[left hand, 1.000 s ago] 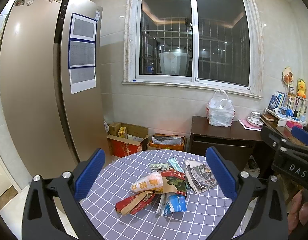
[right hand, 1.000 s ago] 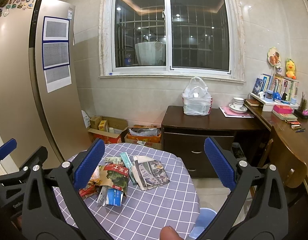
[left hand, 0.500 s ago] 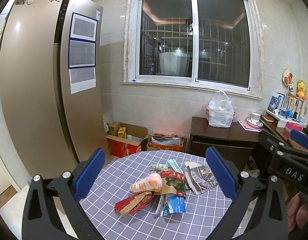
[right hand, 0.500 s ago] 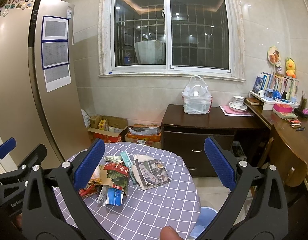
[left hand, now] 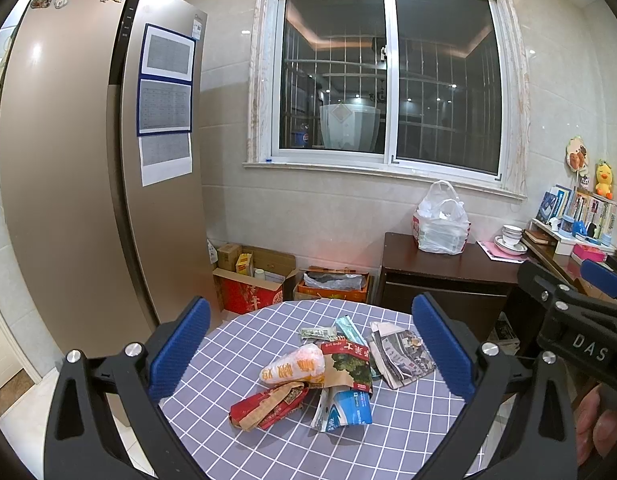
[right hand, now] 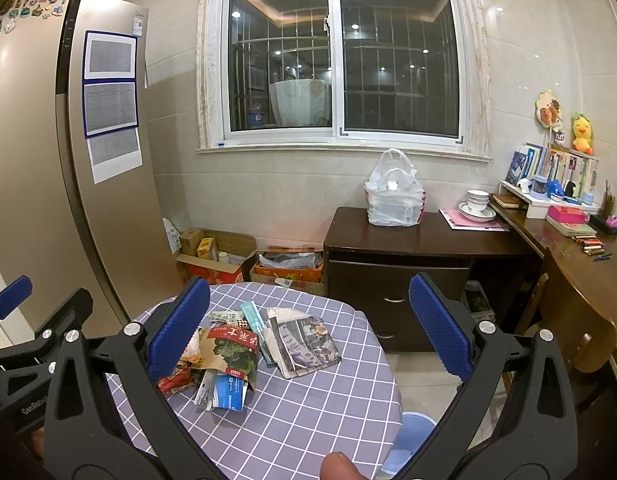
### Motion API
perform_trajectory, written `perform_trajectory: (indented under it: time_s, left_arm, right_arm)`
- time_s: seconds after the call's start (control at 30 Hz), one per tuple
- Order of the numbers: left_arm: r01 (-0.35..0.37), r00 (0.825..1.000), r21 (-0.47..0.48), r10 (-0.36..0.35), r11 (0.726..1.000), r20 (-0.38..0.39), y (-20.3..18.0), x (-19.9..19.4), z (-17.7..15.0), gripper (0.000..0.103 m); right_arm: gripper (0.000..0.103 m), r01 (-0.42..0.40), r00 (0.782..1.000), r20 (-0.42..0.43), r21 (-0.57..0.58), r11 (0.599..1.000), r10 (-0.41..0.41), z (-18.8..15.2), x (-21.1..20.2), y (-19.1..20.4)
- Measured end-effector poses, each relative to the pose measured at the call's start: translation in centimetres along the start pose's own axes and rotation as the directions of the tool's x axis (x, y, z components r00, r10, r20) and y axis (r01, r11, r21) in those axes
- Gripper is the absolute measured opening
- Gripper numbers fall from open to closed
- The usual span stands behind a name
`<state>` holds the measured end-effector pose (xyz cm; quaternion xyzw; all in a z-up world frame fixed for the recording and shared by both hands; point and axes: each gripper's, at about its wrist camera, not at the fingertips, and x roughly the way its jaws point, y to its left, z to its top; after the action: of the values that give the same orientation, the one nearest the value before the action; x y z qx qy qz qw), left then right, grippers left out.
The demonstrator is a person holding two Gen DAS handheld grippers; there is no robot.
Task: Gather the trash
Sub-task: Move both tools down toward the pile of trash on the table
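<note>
A heap of trash lies on the round table with the purple checked cloth (left hand: 236,340): a white-orange snack bag (left hand: 292,368), a red wrapper (left hand: 268,404), a brown-green paper bag (left hand: 348,366), a blue-white carton (left hand: 350,410) and folded newspaper (left hand: 402,352). The same heap shows in the right wrist view, with the paper bag (right hand: 232,354) and the newspaper (right hand: 304,340). My left gripper (left hand: 308,354) is open and empty, above the table's near side. My right gripper (right hand: 308,328) is open and empty, to the right of the left one.
A blue bin (right hand: 408,440) stands on the floor at the table's right. A gold fridge (left hand: 88,160) is at the left. Cardboard boxes (left hand: 252,280) sit under the window. A dark cabinet (right hand: 408,264) carries a white plastic bag (right hand: 394,196). A wooden chair (right hand: 576,336) stands right.
Both grippers have shifted slightly, and the views have hardly changed. Both stay open and empty. The trash has not moved.
</note>
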<state>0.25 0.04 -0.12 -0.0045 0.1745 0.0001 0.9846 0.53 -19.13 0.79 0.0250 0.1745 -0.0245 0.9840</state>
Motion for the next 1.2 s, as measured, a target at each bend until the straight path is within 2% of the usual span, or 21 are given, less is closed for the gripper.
perform_trajectory:
  time_s: [0.37,0.8,0.93,1.13,1.2]
  left_arm:
    - [-0.002,0.999,-0.008,0.002,1.000,-0.038,0.1,0.9,-0.7,0.099]
    - [-0.023,0.986,-0.003,0.023,1.000,-0.165,2.4,5.7,-4.7,0.099]
    - [-0.022,0.975,0.003,0.023,1.000,-0.222,3.9,7.5,-7.0,0.099]
    - [-0.034,0.950,0.034,0.043,0.999,-0.308,6.4,9.9,-11.0,0.099]
    - [-0.046,0.941,0.034,0.055,0.998,-0.335,7.2,10.4,-11.7,0.099]
  right_arm:
    - [0.098,0.000,0.999,-0.034,0.000,1.000,0.000,-0.7,0.8,-0.2]
    - [0.098,-0.012,0.980,-0.201,-0.028,1.000,0.006,-3.6,6.2,1.0]
    - [0.098,-0.036,0.959,-0.283,-0.030,0.999,0.026,-5.6,8.9,1.5]
    - [0.098,-0.094,0.889,-0.455,-0.056,0.994,0.058,-10.6,14.3,3.5]
    - [0.098,-0.113,0.877,-0.476,-0.069,0.991,0.067,-11.4,15.3,4.3]
